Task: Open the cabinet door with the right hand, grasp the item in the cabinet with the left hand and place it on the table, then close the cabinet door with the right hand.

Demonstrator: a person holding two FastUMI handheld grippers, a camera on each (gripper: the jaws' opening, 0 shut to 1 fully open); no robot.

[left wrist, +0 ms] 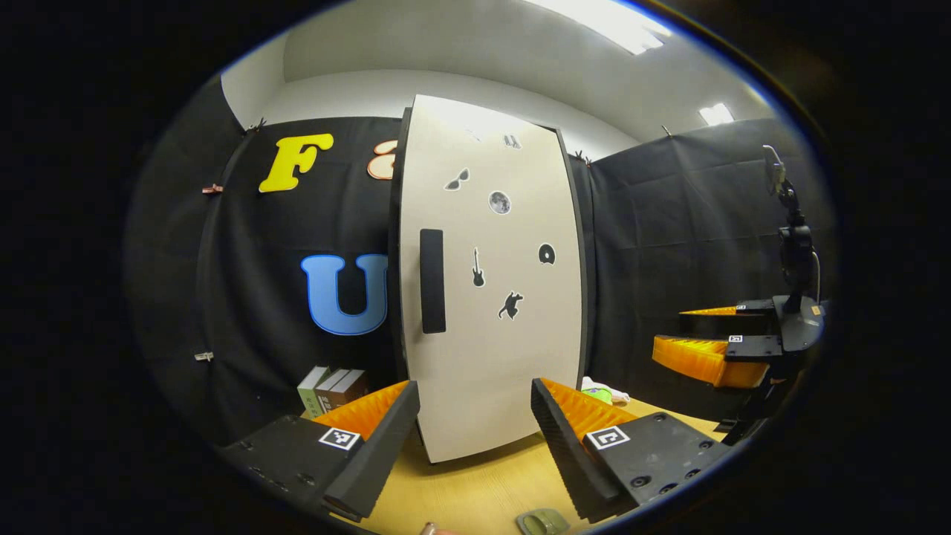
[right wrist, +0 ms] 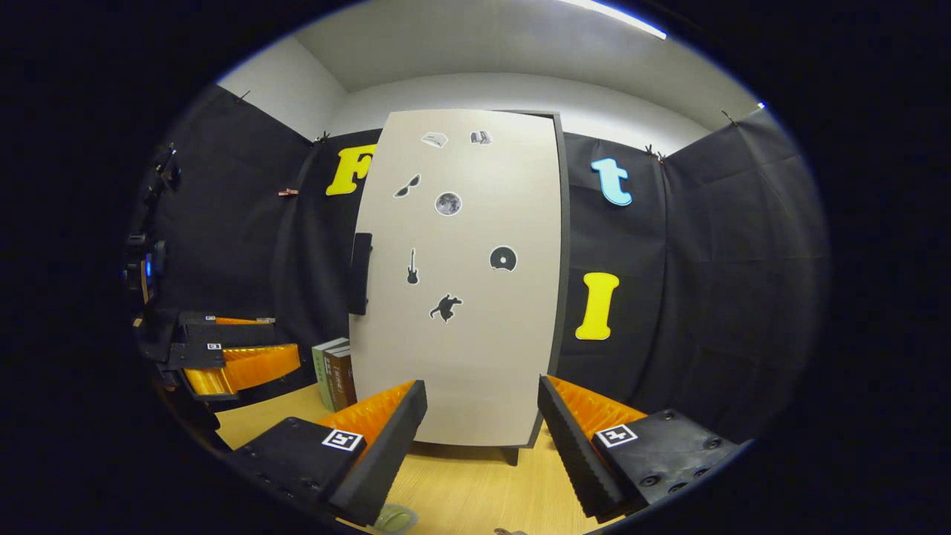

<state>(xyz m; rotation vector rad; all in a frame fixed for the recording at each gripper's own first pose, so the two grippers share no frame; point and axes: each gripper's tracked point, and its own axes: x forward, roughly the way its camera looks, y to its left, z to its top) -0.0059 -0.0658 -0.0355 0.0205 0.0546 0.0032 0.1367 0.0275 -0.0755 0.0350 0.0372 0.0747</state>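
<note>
Nearest the lens, both the left gripper (left wrist: 475, 435) and the right gripper (right wrist: 483, 435) hang with jaws spread wide and nothing between them, above the wooden table (left wrist: 475, 490), facing the cabinet door (right wrist: 461, 297), which looks shut. By my reading the first step has not begun: next the right gripper must reach the dark handle (right wrist: 361, 273) on the door's left edge and pull. Whatever item is inside is hidden, the door's stickers carry pictures only, and the lettering on the books (right wrist: 338, 375) is too small to read

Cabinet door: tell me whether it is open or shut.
Shut. The cabinet door sits flush over the cabinet front, no interior visible, its handle untouched; both grippers hang open, short of it.
</note>
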